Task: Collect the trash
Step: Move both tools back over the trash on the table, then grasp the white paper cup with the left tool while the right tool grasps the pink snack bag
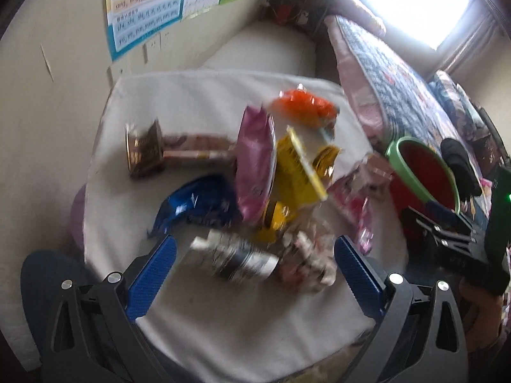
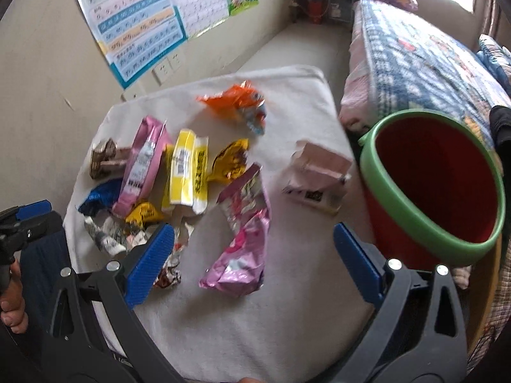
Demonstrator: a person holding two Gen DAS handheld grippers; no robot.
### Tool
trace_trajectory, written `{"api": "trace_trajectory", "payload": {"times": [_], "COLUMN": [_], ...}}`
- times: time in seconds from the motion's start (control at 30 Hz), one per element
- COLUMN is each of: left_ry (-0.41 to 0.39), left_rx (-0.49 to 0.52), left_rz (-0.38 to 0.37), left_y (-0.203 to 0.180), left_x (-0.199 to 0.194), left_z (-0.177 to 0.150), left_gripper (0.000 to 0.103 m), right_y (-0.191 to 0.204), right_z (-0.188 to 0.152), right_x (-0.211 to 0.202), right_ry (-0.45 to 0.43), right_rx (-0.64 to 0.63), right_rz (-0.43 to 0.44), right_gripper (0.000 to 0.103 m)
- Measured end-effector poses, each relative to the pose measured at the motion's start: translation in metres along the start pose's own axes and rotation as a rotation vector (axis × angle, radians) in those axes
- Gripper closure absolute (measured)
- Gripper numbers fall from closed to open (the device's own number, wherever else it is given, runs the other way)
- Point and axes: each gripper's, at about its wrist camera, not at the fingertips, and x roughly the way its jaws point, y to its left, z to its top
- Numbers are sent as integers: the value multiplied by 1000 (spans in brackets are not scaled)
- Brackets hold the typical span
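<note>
Between the wide-spread right claw fingers, pink wrapper, red bin beside

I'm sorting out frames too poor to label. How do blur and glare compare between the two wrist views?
Left wrist view: heavy motion blur smears the wrappers, such as the black-and-white packet, and the window is blown out white. Right wrist view: sharper, the yellow wrapper shows print, and the red bin is clear; only mild blur and little glare.

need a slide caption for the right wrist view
Open right gripper above snack wrappers strewn on a white cloth, red bin alongside.
</note>
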Motion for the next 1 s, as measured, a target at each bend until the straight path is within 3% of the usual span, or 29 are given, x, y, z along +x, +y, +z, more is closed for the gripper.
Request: {"api": "trace_trajectory", "payload": {"times": [0.37, 0.67, 1.0], "left_ry": [147, 143, 173], "left_rx": [3, -183, -393], "left_rz": [-133, -49, -77], "left_y": [-11, 16, 52], "left_x": [35, 49, 72], "left_z": [-31, -34, -35], "left_gripper": [9, 16, 29], "right_y": [18, 20, 21], "right_z": [-23, -31, -28], "right_x": [33, 48, 62], "right_ry": [90, 122, 141], "right_rx": [-48, -58, -61], "right_rz": [-22, -28, -25], "right_gripper": [5, 5, 5]}}
